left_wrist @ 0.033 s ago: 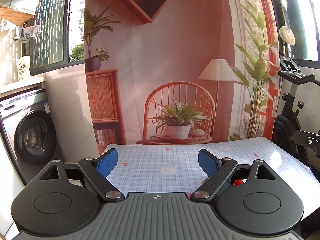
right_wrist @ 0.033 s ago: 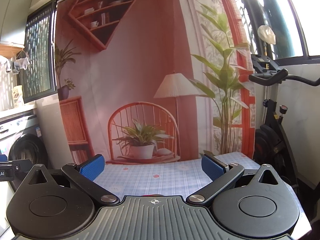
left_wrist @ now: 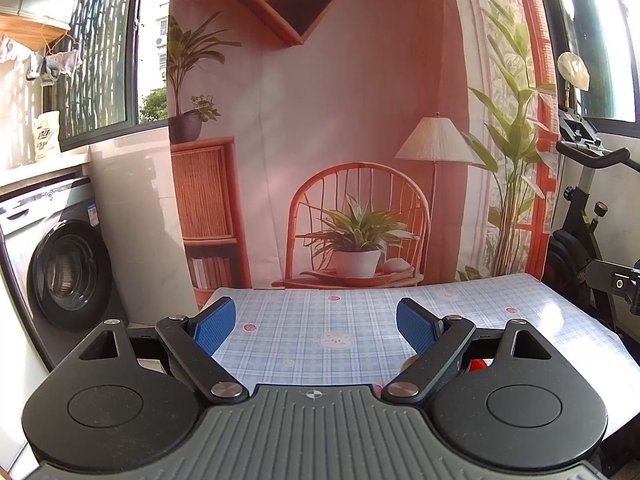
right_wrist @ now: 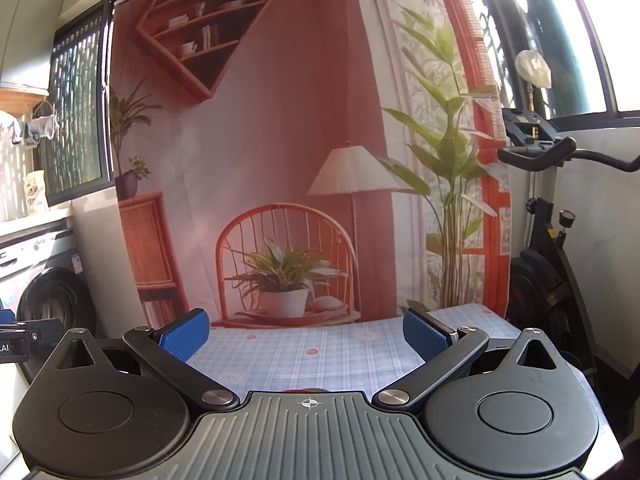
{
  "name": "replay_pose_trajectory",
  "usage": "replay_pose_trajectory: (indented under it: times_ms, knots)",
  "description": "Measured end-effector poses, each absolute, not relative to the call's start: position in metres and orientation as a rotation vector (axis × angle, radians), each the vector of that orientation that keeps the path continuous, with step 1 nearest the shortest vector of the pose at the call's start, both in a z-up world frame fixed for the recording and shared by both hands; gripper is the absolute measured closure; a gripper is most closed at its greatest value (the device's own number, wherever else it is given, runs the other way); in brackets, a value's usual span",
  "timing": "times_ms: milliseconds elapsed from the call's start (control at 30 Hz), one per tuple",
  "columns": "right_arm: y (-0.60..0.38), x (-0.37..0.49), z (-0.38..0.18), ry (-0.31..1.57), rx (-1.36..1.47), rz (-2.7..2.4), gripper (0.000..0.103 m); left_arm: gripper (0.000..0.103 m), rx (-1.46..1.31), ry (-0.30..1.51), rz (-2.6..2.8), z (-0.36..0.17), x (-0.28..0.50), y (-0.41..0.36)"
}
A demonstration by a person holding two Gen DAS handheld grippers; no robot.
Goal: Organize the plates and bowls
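Sunlit room: printed backdrop [left_wrist: 352, 120] centre frame, washing machine [left_wrist: 60, 272] lower left, exercise bike [left_wrist: 580, 220] at right, barred window [left_wrist: 104, 48] upper left.

Right hand-held gripper [right_wrist: 306, 336] — spread wide — above table [right_wrist: 280, 360].

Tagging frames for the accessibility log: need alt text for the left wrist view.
The left gripper is open and empty above a blue plaid tablecloth. Behind hangs a printed room backdrop, flanked by a washing machine and an exercise bike.
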State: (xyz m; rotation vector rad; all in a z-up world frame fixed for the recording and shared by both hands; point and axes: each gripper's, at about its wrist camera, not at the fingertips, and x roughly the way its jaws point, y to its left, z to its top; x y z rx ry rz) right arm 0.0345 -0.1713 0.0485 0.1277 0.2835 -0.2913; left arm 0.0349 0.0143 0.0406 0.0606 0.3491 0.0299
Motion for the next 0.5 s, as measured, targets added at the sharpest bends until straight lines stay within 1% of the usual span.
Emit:
replay_pose_trajectory:
  times_ms: [500]
  knots:
    - [-0.1697, 0.0373, 0.0451, 0.296, 0.133, -0.293, 0.0, 0.014, 0.052, 0.353, 0.024, 0.0407, 0.0382, 0.0213]
